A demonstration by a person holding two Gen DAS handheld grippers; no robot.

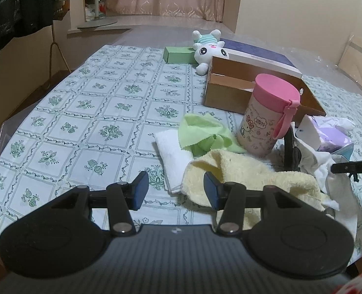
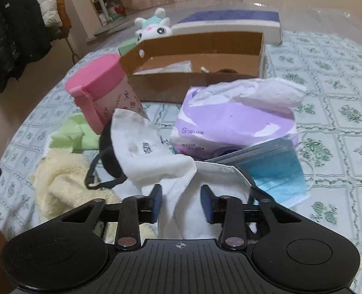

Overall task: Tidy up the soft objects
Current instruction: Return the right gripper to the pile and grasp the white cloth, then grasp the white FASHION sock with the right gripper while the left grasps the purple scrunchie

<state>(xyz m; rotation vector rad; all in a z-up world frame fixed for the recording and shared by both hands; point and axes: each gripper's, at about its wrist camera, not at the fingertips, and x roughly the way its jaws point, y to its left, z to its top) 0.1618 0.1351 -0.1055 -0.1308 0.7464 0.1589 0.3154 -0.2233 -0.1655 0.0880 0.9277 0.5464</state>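
A crumpled pale-yellow terry towel (image 1: 249,174) lies heaped just in front of the pink-lidded cartoon cup (image 1: 266,115). A folded white towel (image 1: 172,156) lies flat to the cup's left, partly under the yellow one. A rumpled light-green cloth (image 1: 203,132) rests against the cup's left side, overlapping the white towel. A white drawstring fabric bag (image 2: 161,156) lies bunched to the cup's right, beside a blue pleated face mask (image 2: 276,174).
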